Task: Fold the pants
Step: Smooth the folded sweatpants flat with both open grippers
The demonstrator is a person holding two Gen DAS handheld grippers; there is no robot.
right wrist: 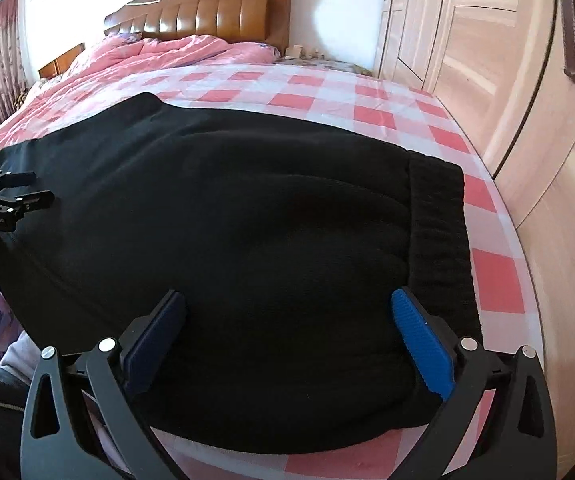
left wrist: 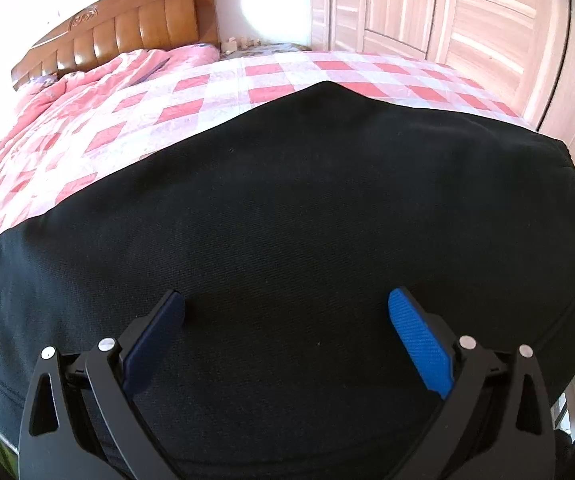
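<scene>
Pants: black pants (right wrist: 247,220) lie flat on the checked bedspread (right wrist: 367,96), directly under and ahead of both grippers; ribbed waistband (right wrist: 439,232) just outside the right gripper's right finger.
Left gripper: left gripper (left wrist: 286,312) spread wide over the cloth, nothing between the fingers.
Right gripper: right gripper (right wrist: 287,312) also spread wide, over the near edge of the pants — holding nothing.
Stage, judged: cloth looks doubled lengthwise already; a fold across seems the likely next step, though I cannot tell for sure.
Risk 1: pinching only the top layer — the lower layer stays behind and the fold comes up crooked.
Risk 2: fingers biting the bedspread along with the pants at the near edge, dragging the sheet.
Risk 3: the two grippers lifting unevenly; thick soft cloth sags between them and bunches.
Risk 4: the waistband end is bulky and may slip from a shallow grip.
</scene>
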